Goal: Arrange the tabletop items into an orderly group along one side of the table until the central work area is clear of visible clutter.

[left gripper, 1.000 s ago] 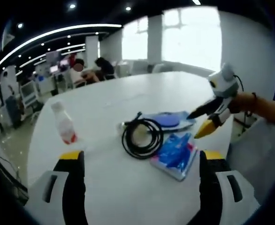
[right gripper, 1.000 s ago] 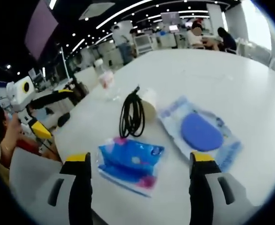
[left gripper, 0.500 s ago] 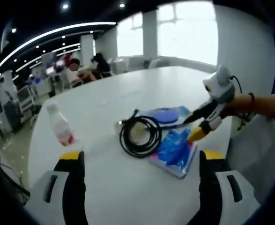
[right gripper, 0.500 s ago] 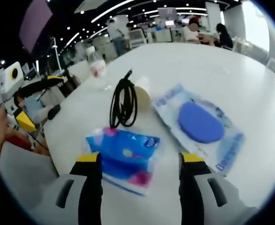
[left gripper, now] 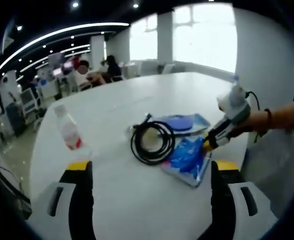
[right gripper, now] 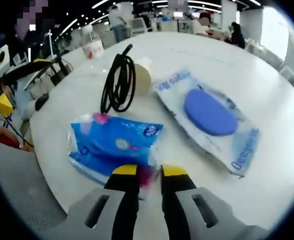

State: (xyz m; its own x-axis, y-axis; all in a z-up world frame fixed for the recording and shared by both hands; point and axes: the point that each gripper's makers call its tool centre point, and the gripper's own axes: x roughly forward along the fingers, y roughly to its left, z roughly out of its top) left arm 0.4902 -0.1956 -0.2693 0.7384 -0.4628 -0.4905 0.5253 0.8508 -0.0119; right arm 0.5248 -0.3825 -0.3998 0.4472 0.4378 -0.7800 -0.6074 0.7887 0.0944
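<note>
A blue tissue pack lies near the edge of the white table. My right gripper has its jaws closed in on the pack's near pink corner. In the left gripper view the right gripper touches the same pack from the right. A coiled black cable lies beside the pack, and a flat packet with a blue disc lies behind it. A small clear bottle with red at its base stands to the left. My left gripper is open and holds nothing, short of the cable.
A paper cup lies on its side against the cable. The disc packet lies to the right of the pack. The left gripper hangs past the table's rounded edge. People sit at desks far behind.
My right gripper came down to the tissue pack and its jaws went from wide open to closed on the pack's corner. The left gripper stayed open and barely moved.
</note>
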